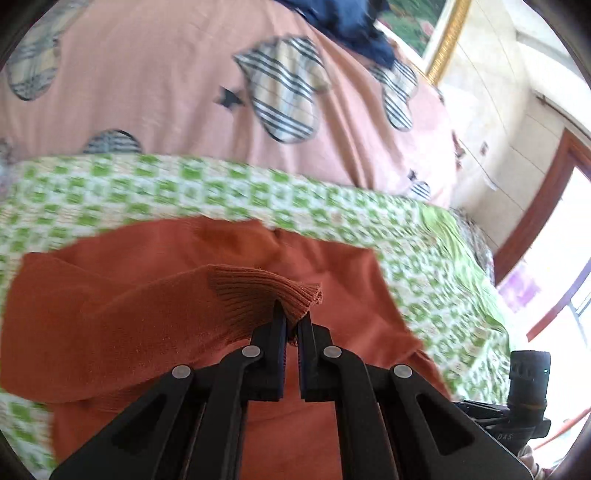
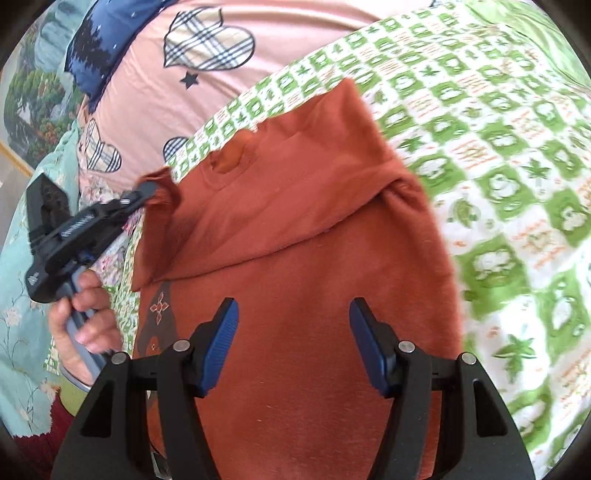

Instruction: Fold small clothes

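A small rust-orange sweater lies on a green-and-white checked blanket, with one sleeve folded across its chest. My left gripper is shut on the ribbed cuff of the other sleeve and holds it lifted above the sweater body. In the right wrist view the left gripper pinches that sleeve at the sweater's left edge. My right gripper is open and empty, its blue pads hovering over the sweater's lower body.
A pink duvet with plaid hearts lies beyond the blanket, with a dark blue cloth on it. A gold-framed picture and a window stand to the right. A floral teal sheet lies at the left.
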### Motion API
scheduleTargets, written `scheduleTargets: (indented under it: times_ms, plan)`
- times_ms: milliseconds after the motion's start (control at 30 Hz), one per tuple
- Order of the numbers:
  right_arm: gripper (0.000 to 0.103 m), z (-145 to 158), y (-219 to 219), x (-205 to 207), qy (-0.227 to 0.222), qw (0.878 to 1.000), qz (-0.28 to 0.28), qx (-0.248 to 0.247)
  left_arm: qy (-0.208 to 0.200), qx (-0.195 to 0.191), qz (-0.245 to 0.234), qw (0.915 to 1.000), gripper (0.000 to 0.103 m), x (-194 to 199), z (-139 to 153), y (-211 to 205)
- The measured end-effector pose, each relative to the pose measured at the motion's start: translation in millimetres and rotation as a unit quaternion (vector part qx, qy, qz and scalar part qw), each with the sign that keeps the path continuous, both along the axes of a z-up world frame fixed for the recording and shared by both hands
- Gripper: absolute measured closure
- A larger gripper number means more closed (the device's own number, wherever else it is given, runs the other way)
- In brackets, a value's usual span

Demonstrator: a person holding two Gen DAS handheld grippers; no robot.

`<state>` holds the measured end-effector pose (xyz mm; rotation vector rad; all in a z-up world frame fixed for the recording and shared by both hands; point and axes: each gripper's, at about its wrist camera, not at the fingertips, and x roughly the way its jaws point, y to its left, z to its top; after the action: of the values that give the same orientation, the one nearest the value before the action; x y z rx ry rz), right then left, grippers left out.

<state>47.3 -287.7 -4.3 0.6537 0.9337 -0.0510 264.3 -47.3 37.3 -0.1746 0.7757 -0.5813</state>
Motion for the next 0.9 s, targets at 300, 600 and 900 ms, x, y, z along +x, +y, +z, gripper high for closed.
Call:
scheduleTargets:
  times_ms: [300, 600, 900]
  plan:
    - [0.040, 3, -4, 6, -0.004, 1.000, -0.007, -0.002, 0.064, 0.034, -0.044, 0.9964, 0.092, 17, -70, -80]
    - [0.039, -2, 5, 70, -0.016, 0.999, 0.007, 0.029, 0.064, 0.027, 0.002, 0.9976, 0.044, -29, -70, -11]
    - [0.026, -32, 28, 156, 0.001, 0.998, 0.038, 0.054, 0.066, 0.029, 0.249, 0.9660, 0.041, -72, -78, 170]
